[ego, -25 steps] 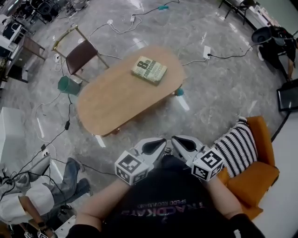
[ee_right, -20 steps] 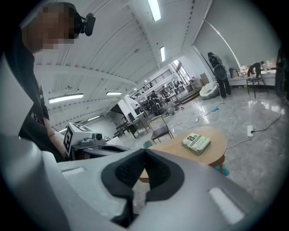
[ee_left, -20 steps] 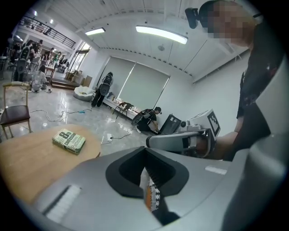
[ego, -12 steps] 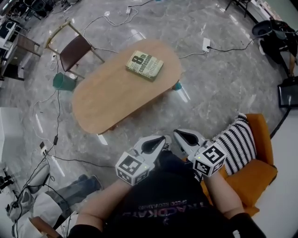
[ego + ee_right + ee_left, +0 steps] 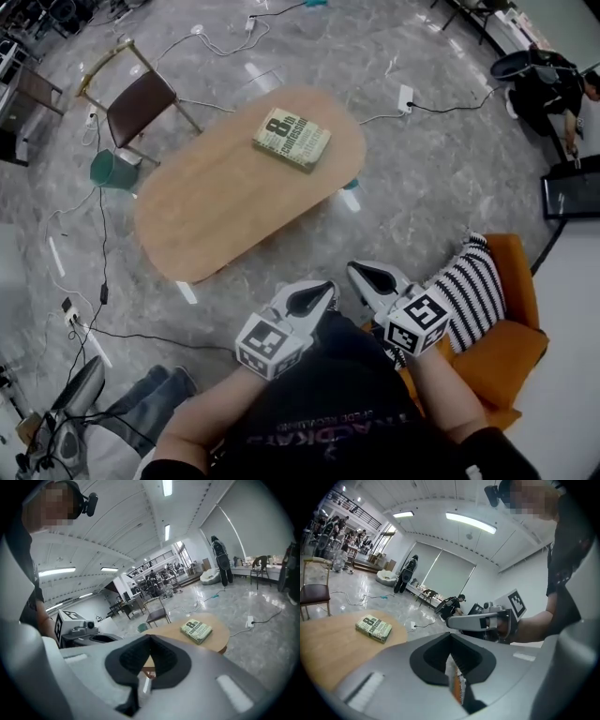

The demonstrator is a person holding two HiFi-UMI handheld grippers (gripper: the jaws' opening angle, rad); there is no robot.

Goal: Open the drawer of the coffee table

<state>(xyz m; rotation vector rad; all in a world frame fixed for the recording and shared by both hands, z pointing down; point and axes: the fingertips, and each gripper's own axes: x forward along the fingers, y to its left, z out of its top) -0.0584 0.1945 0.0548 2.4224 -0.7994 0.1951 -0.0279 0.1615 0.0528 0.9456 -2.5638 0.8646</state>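
The oval wooden coffee table stands on the marble floor ahead of me, with a green book lying near its far right end. No drawer front shows in any view. My left gripper and right gripper hang side by side close to my body, short of the table's near edge, both shut on nothing. In the left gripper view the table and book lie to the left, past the shut jaws. From the right gripper view, the book rests on the table straight ahead.
A brown chair and a teal bin stand beyond the table's left end. An orange armchair with a striped cushion is at my right. Cables and a power strip cross the floor. A person's legs lie at lower left.
Both grippers have sunk a little and edged forward, still shut and side by side. The table has slid slightly left in the head view.
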